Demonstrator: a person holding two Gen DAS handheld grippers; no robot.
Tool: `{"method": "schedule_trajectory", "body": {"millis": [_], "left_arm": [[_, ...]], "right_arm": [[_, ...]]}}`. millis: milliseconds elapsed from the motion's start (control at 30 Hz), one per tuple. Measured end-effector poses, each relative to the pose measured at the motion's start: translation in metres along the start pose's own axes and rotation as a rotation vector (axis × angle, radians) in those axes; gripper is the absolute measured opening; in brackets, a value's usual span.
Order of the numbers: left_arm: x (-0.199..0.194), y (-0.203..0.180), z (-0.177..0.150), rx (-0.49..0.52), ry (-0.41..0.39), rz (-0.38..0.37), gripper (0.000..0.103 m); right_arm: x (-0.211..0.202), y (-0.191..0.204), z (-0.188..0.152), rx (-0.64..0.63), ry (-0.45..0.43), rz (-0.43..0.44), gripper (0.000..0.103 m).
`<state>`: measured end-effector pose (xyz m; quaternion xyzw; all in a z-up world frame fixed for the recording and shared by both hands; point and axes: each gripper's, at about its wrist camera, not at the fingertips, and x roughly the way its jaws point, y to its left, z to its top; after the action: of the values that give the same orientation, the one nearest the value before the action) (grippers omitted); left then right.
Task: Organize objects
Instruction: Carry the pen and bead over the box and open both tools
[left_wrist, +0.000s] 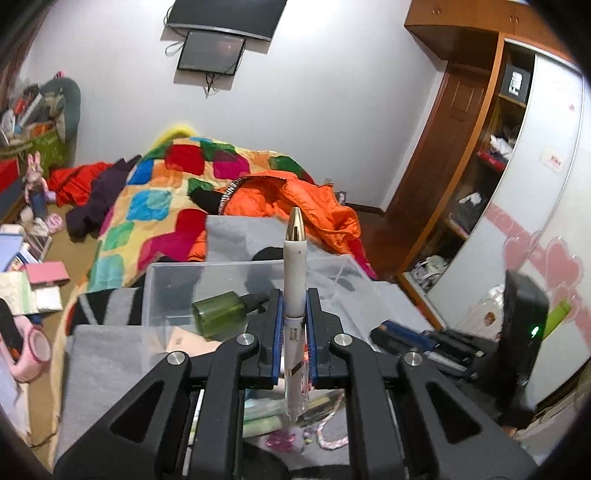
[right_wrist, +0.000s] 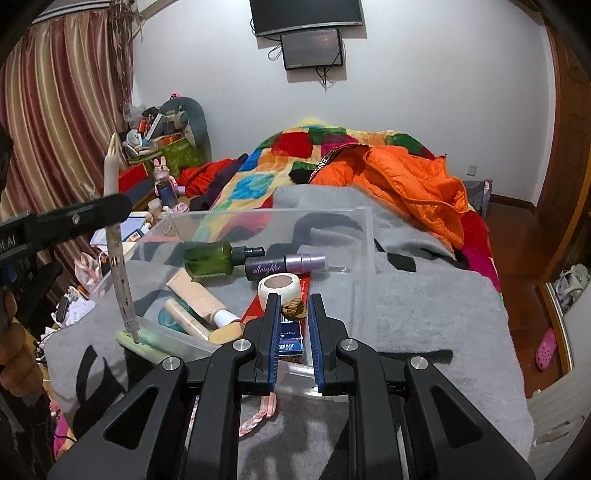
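White pen (left_wrist: 294, 280) stands upright, gold tip up, in left gripper (left_wrist: 294, 306).

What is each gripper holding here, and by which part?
The left gripper clamps a white pen around its mid-barrel, gold tip up. The right gripper pinches a small brown lump by its sides.

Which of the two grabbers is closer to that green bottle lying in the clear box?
Hard to call: the left gripper, shut on a white pen, sits just beside the green bottle; the right gripper, pinching a brown lump, is similarly close.
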<state>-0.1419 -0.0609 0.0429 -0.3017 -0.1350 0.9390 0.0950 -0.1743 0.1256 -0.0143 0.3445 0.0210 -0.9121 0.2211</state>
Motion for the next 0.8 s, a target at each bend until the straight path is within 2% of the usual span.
{"method": "schedule_trajectory", "body": {"millis": [233,333,633,800], "left_arm": [[0.001,0.002,0.013,-0.028,-0.025,-0.038,0.010],[0.008,0.003,0.014,-0.032,-0.013,-0.027,0.010],[0.046,0.017,-0.006,-0.066,0.107,0.006,0.010],[0.049,0.030,-0.015,-0.100,0.130,0.026,0.012]], "right_arm": [[0.009,0.000,0.003,0.002,0.009,0.005,0.013],[0.014,0.002,0.003,-0.001,0.019,0.008,0.013],[0.017,0.006,0.000,-0.015,0.036,0.003,0.014],[0.013,0.003,0.000,-0.002,0.037,0.006,0.025]]}}
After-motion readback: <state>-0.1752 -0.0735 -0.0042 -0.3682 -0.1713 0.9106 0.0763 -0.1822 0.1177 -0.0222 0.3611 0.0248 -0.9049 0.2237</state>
